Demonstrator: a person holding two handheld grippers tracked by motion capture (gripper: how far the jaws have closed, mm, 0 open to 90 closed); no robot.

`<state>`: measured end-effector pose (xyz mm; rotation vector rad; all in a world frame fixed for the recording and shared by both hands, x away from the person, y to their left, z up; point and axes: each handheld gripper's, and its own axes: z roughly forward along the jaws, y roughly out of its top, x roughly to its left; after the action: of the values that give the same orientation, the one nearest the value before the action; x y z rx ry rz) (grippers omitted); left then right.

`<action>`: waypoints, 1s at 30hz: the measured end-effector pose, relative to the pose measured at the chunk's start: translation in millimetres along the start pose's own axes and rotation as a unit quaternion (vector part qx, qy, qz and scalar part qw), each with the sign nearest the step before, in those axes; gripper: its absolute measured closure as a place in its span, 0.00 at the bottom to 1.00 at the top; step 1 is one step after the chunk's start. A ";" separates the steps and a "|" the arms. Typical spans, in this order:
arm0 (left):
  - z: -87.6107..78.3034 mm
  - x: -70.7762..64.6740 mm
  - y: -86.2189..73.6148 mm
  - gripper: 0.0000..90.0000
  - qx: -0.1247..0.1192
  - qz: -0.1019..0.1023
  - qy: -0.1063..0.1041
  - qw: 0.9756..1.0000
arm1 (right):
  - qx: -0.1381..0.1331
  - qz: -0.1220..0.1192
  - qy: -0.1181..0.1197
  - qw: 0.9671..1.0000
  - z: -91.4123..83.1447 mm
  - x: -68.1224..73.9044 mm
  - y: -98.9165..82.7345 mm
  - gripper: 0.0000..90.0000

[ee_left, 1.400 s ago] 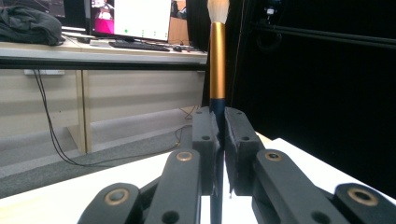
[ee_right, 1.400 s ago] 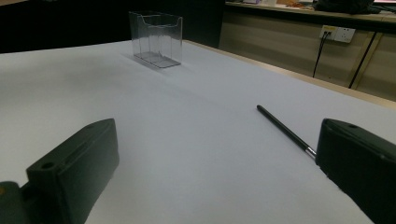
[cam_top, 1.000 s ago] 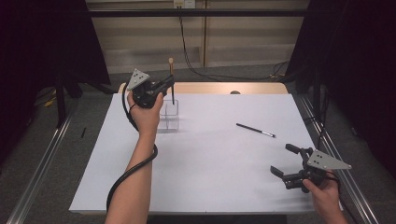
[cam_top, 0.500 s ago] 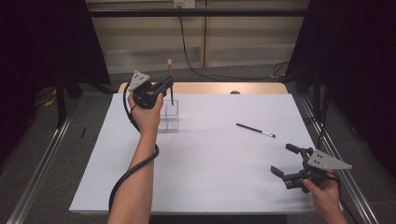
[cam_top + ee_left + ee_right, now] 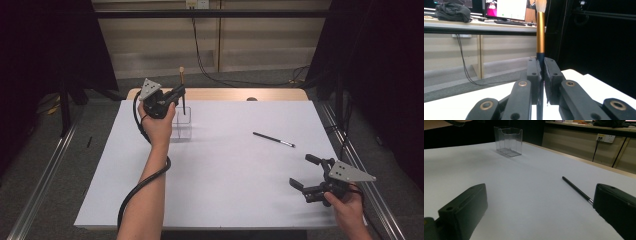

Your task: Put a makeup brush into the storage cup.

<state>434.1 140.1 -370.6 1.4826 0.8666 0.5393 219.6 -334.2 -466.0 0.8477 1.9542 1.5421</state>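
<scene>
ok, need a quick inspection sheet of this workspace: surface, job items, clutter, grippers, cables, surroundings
Surface: white table, flat.
Job's things: brush upright, above the clear box; black pen lying loose mid-right.
Clutter: nothing seen.
Grippers: left gripper shut on the brush; right gripper open, low at the near right corner, holding nothing.
Cables: black cable trailing along the left forearm.
Surroundings: dark curtains, wall cables, desk with monitors behind.

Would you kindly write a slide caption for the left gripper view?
Left tool shut on an upright makeup brush, its gold ferrule rising above the black jaws.
</scene>
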 end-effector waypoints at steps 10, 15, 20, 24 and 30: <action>4.5 0.9 -7.8 0.93 0.009 0.003 0.003 1.000 | -0.001 0.002 -0.001 1.000 -1.1 -1.1 -0.2 0.00; 5.5 2.9 -14.3 0.93 0.012 0.000 0.006 1.000 | 0.000 0.001 0.000 1.000 -1.0 -0.8 -0.1 0.00; 4.8 6.1 -18.5 0.93 0.016 0.003 0.011 1.000 | 0.001 0.003 0.001 1.000 -1.1 -0.9 -0.4 0.00; 4.3 7.8 -20.4 0.93 0.018 0.002 0.014 1.000 | 0.001 0.002 0.001 1.000 -0.8 -0.6 -0.3 0.00; 4.8 8.6 -24.4 0.93 0.017 0.001 0.017 1.000 | 0.001 0.002 0.002 1.000 -0.9 -0.4 -0.2 0.00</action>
<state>438.2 142.4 -396.5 1.5099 0.9043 0.5545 219.3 -335.1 -466.0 0.8507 1.9582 1.5443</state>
